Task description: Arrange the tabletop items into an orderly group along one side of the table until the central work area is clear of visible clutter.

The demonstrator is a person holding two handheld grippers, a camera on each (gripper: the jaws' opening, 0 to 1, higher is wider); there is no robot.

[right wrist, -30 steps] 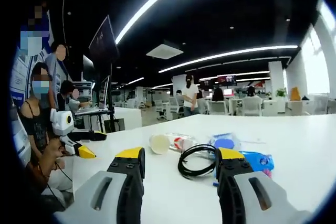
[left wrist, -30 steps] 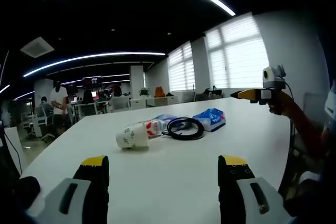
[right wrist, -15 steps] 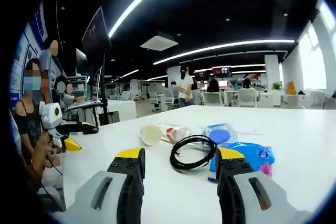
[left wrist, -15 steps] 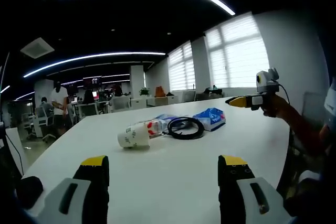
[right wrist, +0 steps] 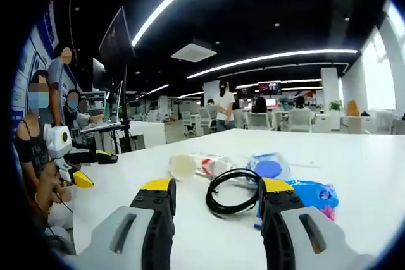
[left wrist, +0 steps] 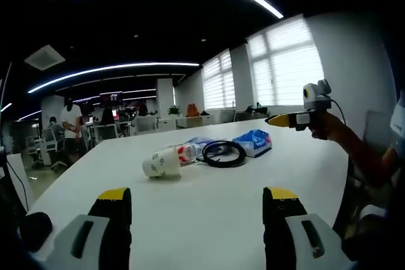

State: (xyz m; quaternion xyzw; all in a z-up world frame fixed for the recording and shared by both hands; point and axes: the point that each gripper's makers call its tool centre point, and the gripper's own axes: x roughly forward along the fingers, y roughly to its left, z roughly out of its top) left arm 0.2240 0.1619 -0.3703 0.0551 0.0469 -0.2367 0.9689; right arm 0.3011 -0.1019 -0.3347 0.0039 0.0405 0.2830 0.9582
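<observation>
**Closing on the cable coil, both grippers empty**

Right gripper (right wrist: 215, 197): jaws wide apart, nothing between them. Just beyond the fingertips, framed in the gap, a black cable coil (right wrist: 233, 189) flat on the white table (right wrist: 354, 169). Touching the coil on the right-finger side, a blue packet (right wrist: 312, 194); behind it, a second blue packet (right wrist: 270, 167). Off toward the left finger, a paper cup (right wrist: 182, 167) on its side, mouth facing this way, with a red-and-white wrapper (right wrist: 209, 164) beside it.

Best judged approach: keep low and level, straddle one strand of the coil rather than the whole loop, clear of the blue packet, then pinch and drag or lift toward a table edge. Loop likely to flop and snag neighbours if lifted fast.

Left gripper (left wrist: 197, 203): fingers likewise spread and empty, held low over bare table, well short of the cluster ahead. Cup (left wrist: 161, 163) nearest, coil (left wrist: 223, 153) and packet (left wrist: 253, 142) beyond. Right gripper (left wrist: 281, 119) seen from here held above the table's far side, pointing in at the items, a hand (left wrist: 329, 129) and forearm behind it.
</observation>
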